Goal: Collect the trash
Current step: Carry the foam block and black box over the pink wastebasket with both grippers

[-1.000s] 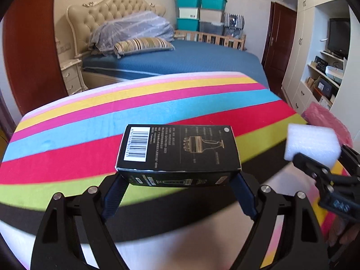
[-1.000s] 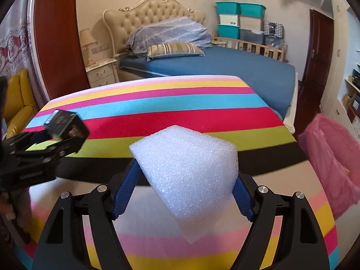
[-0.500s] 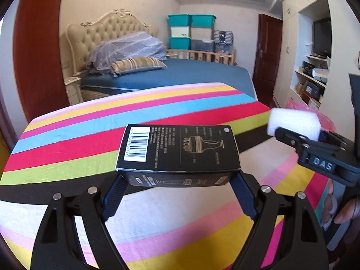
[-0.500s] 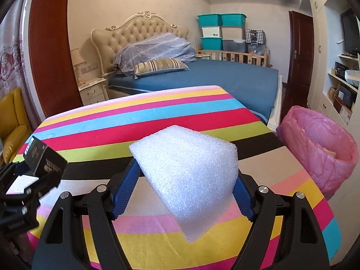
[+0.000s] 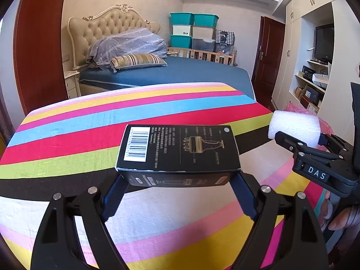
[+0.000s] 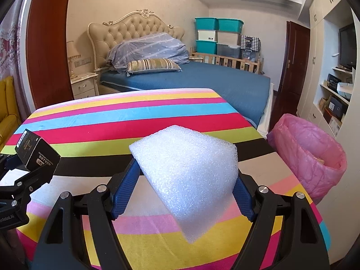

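Observation:
My left gripper [image 5: 177, 193] is shut on a black cardboard box [image 5: 177, 150] with a barcode label, held flat above the striped table [image 5: 78, 135]. A white foam block [image 6: 189, 171] sits tilted between the blue pads of my right gripper [image 6: 183, 191], which is shut on it. In the left wrist view the right gripper [image 5: 299, 135] and its foam block [image 5: 294, 127] show at the right edge, with a hand below them. The right wrist view shows the black box [image 6: 37, 151] at the left, in the left gripper [image 6: 33, 164]. A bin lined with a pink bag [image 6: 308, 155] stands right of the table.
The table [image 6: 112, 121] wears a rainbow-striped cloth. Behind it are a bed with blue cover [image 6: 202, 78], stacked teal storage boxes [image 6: 218, 33] and a nightstand [image 6: 84, 84]. A dark door [image 6: 290, 67] and white shelving [image 6: 333, 90] stand at the right. A yellow chair [image 6: 5, 99] is at the left.
Both views have swung so the table sits lower and more of the room shows. The pink bin has come further into the right wrist view. Both grips are unchanged.

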A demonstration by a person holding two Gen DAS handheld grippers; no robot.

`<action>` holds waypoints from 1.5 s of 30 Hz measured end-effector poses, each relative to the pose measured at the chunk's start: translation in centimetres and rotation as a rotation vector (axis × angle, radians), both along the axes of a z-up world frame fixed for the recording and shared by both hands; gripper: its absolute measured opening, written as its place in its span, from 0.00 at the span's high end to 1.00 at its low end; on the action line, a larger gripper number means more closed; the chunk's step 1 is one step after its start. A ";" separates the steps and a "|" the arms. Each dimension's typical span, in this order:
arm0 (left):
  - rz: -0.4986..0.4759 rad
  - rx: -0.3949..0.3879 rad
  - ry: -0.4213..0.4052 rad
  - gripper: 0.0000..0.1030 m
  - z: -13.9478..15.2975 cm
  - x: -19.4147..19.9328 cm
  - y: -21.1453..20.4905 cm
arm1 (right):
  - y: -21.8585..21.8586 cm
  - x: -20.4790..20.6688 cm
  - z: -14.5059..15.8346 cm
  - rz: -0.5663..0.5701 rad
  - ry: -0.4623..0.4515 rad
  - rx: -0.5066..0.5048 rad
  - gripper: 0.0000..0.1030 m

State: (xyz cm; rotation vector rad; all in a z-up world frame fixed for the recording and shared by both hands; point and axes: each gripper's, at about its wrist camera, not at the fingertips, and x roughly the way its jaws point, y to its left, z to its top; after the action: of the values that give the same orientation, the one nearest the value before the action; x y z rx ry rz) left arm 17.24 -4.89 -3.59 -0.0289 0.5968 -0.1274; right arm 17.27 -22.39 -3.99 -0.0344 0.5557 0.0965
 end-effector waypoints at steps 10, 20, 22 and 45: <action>-0.009 0.029 -0.005 0.20 0.0 -0.1 -0.8 | -1.4 -0.3 0.4 -0.019 -0.022 0.076 0.27; -0.123 0.044 0.018 0.20 1.0 1.4 -4.9 | -6.6 -1.2 1.0 -0.064 -0.009 0.099 0.26; -0.157 0.036 0.024 0.20 1.4 1.7 -6.0 | -7.8 -1.6 1.3 -0.077 -0.015 0.090 0.26; -0.553 0.044 0.051 0.20 4.9 8.7 -28.3 | -26.9 -1.2 3.5 -0.294 -0.049 0.095 0.25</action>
State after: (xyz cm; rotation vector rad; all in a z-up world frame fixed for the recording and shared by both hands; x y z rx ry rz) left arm 25.97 -33.23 1.36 0.1776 0.6466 -0.6511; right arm 16.05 -49.33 -0.50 0.1367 0.5012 -0.1644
